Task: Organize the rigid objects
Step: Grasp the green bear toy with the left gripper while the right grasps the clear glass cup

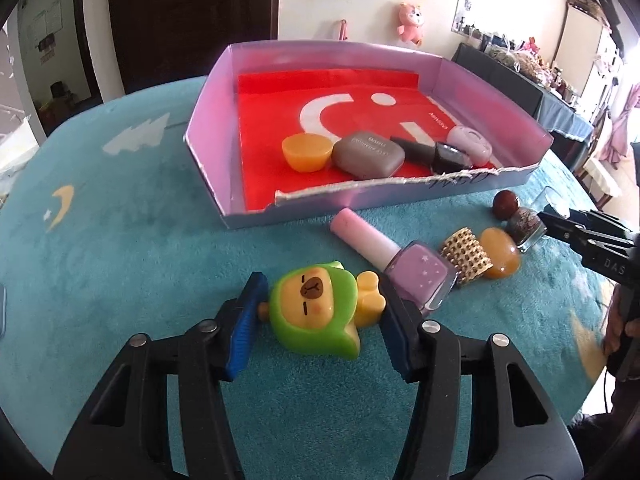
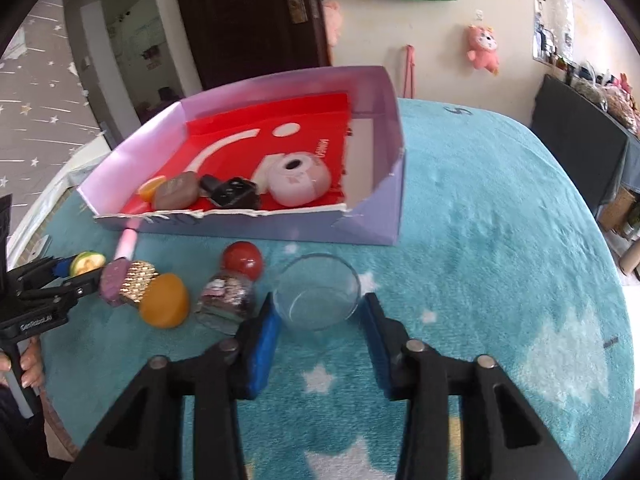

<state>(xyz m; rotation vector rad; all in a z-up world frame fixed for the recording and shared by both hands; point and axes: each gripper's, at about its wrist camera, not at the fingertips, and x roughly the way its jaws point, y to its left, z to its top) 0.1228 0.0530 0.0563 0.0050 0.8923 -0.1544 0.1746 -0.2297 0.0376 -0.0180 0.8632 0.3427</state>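
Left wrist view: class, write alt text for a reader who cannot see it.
The left hand-held gripper straddles a green-hooded capybara toy lying on a teal blanket. Beyond it lie a lilac nail polish bottle, a gold studded piece and an amber stone, then a purple tray with small items on red lining.

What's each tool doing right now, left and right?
Left tool: closed on the green toy.
Right tool: around the glass bowl; contact with its pads cannot be told.
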